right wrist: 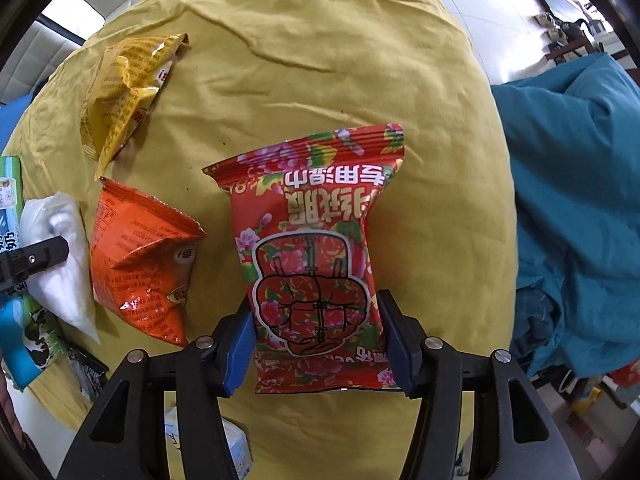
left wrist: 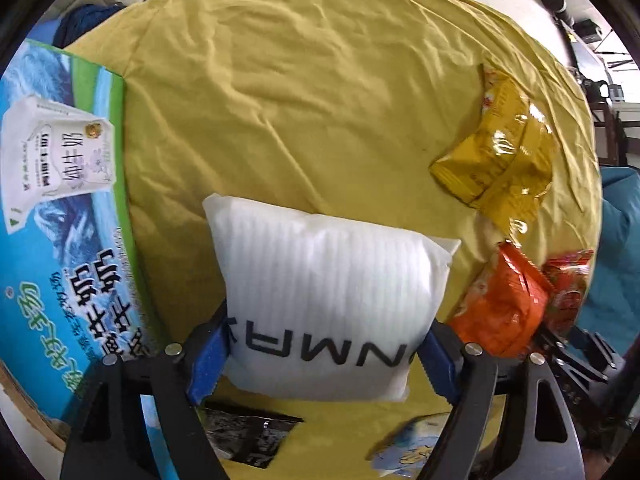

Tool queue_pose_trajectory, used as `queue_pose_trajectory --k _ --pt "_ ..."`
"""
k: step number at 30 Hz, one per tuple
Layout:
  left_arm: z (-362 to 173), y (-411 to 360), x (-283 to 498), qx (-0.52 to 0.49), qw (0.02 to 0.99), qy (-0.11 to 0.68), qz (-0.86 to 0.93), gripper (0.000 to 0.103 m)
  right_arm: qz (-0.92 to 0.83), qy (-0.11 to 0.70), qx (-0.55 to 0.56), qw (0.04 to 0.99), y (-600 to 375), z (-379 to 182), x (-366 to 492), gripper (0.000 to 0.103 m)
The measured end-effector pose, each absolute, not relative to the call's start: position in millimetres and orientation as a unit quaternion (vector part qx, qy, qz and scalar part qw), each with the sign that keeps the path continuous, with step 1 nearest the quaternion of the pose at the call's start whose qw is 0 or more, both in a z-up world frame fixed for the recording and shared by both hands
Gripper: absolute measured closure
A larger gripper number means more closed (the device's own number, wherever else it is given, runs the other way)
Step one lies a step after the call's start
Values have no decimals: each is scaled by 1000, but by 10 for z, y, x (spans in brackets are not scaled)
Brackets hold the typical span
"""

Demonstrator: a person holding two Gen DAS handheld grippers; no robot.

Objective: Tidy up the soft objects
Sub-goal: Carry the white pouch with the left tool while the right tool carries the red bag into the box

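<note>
My left gripper [left wrist: 322, 354] is shut on a white foam pouch [left wrist: 320, 284] with black letters, its blue pads pressing both sides, just above the yellow cloth [left wrist: 300, 100]. My right gripper [right wrist: 320, 350] is shut on a red flowered wet-wipe pack [right wrist: 312, 256], pads on both its edges. An orange snack bag [right wrist: 144, 260] lies left of it and a yellow snack bag [right wrist: 124, 92] further back; both also show at the right of the left wrist view, the orange bag [left wrist: 500, 304] and the yellow bag [left wrist: 500, 148]. The white pouch [right wrist: 60, 264] and the left gripper's black finger show at the far left of the right wrist view.
A blue and green milk carton box [left wrist: 60, 220] stands at the left edge of the cloth. A black packet [left wrist: 248, 440] and a pale blue packet [left wrist: 408, 448] lie near the front. A teal fabric heap [right wrist: 580, 200] sits to the right.
</note>
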State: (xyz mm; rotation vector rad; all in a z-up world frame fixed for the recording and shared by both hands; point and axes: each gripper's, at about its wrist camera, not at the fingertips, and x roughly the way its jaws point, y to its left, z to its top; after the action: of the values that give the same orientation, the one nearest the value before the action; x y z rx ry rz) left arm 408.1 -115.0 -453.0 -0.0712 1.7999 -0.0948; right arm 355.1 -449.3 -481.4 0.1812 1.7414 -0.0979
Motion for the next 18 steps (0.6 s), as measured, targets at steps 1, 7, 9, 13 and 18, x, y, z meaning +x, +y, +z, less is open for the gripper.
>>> queue_pose_trajectory --k 1,7,9,13,18 --pt "-4546 -1148 4089 -31 617 785 -46 20 -42 764 83 638 -4525 -4824 3514 44" --pt "-4614 -1270 4100 51 616 784 -60 15 -50 763 96 637 -4592 -4926 3514 44" --pt "-4674 -1283 4064 49 619 781 -61 22 -55 760 95 641 -4573 -4911 3507 44" --pt "-4636 -1253 3879 39 641 764 -56 26 -60 748 91 654 -4570 -4841 3464 48" --pt "-4397 -1178 3746 29 659 750 -50 27 -69 738 101 664 -4538 -4713 3398 50"
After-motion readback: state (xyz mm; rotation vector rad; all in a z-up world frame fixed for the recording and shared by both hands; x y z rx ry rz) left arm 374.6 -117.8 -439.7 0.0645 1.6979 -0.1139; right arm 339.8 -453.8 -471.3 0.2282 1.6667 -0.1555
